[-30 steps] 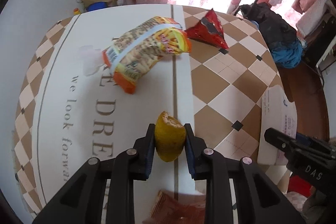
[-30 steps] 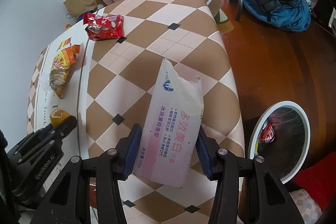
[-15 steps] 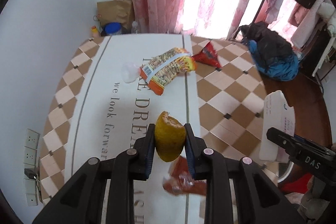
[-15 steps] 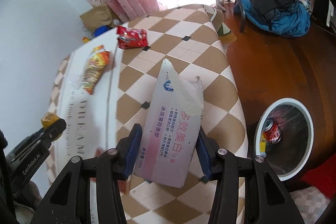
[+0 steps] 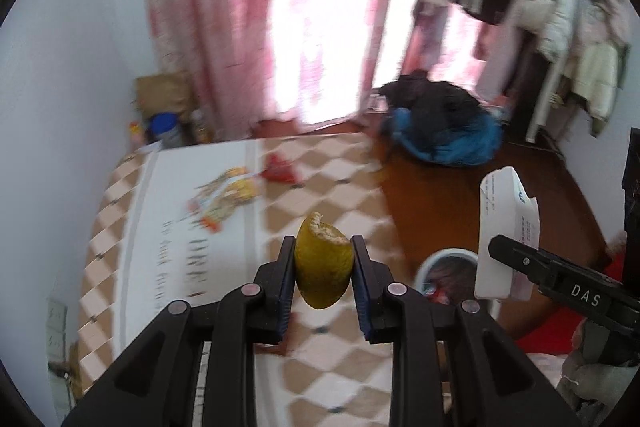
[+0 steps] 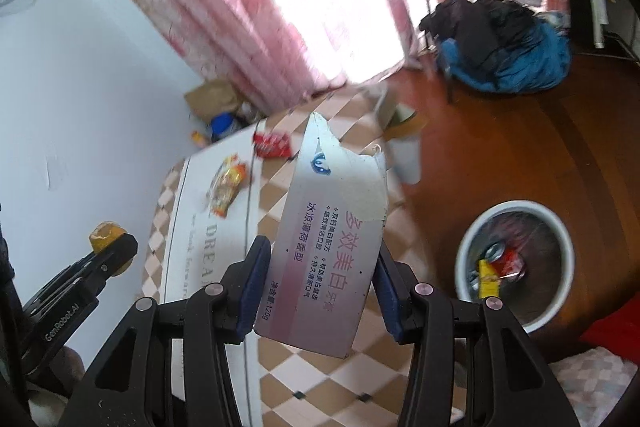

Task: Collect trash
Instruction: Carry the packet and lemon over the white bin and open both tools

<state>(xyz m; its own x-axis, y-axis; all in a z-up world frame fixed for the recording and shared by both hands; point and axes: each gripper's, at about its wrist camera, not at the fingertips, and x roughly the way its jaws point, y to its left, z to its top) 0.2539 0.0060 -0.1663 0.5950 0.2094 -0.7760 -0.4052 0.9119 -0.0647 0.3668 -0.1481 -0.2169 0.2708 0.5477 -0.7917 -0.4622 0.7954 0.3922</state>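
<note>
Nearest to us, our left gripper (image 5: 324,269) is closed on a yellow fruit peel (image 5: 323,263), its pads pressing both sides and the torn rim of the peel pointing up. Our right gripper (image 6: 318,277) is clamped on a torn white toothpaste box (image 6: 334,251), held by its lower half with the ragged end standing above the jaws. Both loads hang in the air above the checked tablecloth (image 6: 332,379), touching nothing else.

So we judge two pieces picked up and not yet dropped. The white trash bin (image 6: 516,267) stands on the wooden floor (image 6: 520,155) just off the table's right edge, below and to the right of the box; it already holds a crushed can and some red and yellow wrappers, so part of the collecting looks done. From the left wrist view the bin (image 5: 452,273) sits just right of the peel and lower down.

Farther along the table, an orange-and-yellow snack bag (image 5: 224,195) and a red wrapper (image 5: 280,169) lie near each other, well apart from both grippers. Those we count as left to fetch.

For room, the air between the grippers and the bin looks open, and the table's right edge falls away straight to bare floor. Beyond, a heap of blue and black clothing (image 6: 504,47) lies on the floor, well clear of the bin. The far scene is blurred.
</note>
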